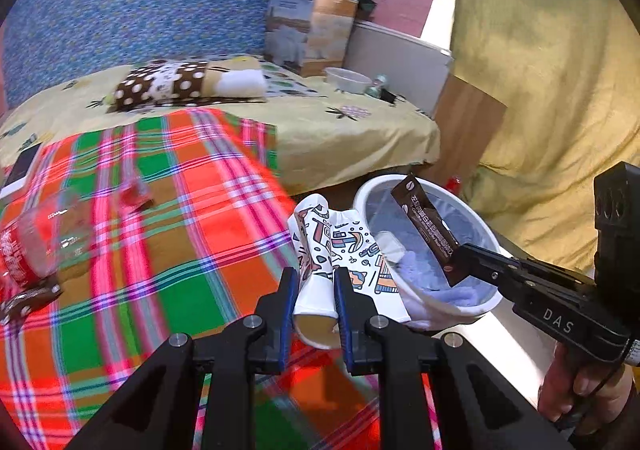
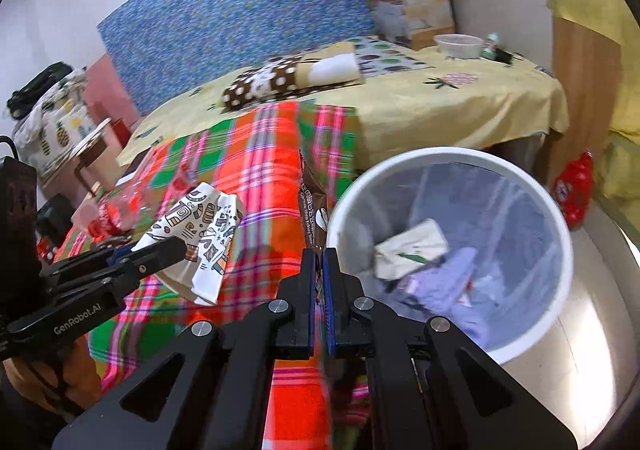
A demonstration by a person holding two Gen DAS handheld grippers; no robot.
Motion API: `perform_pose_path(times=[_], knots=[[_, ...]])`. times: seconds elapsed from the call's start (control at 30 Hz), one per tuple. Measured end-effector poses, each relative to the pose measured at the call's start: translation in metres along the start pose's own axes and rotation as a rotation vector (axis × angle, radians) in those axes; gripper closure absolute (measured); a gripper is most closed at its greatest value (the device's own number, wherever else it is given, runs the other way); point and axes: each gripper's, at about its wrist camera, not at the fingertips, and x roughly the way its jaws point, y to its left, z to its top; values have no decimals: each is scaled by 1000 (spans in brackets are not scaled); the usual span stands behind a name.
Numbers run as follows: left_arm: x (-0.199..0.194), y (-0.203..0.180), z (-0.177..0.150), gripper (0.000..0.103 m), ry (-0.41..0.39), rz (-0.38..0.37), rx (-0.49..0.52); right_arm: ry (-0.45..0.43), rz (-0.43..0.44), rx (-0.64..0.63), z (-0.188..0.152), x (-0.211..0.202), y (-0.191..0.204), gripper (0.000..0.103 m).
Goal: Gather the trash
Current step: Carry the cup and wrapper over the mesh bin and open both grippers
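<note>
My left gripper [image 1: 316, 278] is shut on a crushed white paper cup [image 1: 320, 242] with coloured doodles, held above the plaid cloth's edge just left of the bin. That cup [image 2: 200, 234] and the left gripper [image 2: 160, 250] show at the left of the right wrist view. My right gripper [image 2: 319, 254] is shut on a brown snack wrapper [image 2: 312, 206], beside the bin's left rim. In the left wrist view the wrapper [image 1: 424, 226] hangs over the white waste bin [image 1: 400, 186], pinched by the right gripper [image 1: 460, 262]. The bin [image 2: 400, 162] has a liner and holds crumpled paper and bluish tissue.
A plaid cloth [image 1: 160, 210] covers the near bed, with a plastic cola bottle [image 1: 36, 242] and another dark wrapper [image 1: 28, 302] at its left. A folded dotted blanket [image 1: 168, 84], a box [image 1: 308, 26] and a bowl [image 1: 348, 80] lie farther back. A red packet [image 2: 576, 190] sits right of the bin.
</note>
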Motion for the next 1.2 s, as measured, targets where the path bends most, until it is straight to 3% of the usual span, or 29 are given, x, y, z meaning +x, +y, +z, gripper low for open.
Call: perform_pose_path(times=[0.57,1.1,1.2], knots=[[55,-56,13,84,60,-86,82,11,-81,108,-10,-6,-55,97],[89,-85,16,83,100,-137,117,60,-111,177,-17,-3,-84,96],[90,-85,18,83,98,-142,109,67,-116,188,-18,-2,-86,92]])
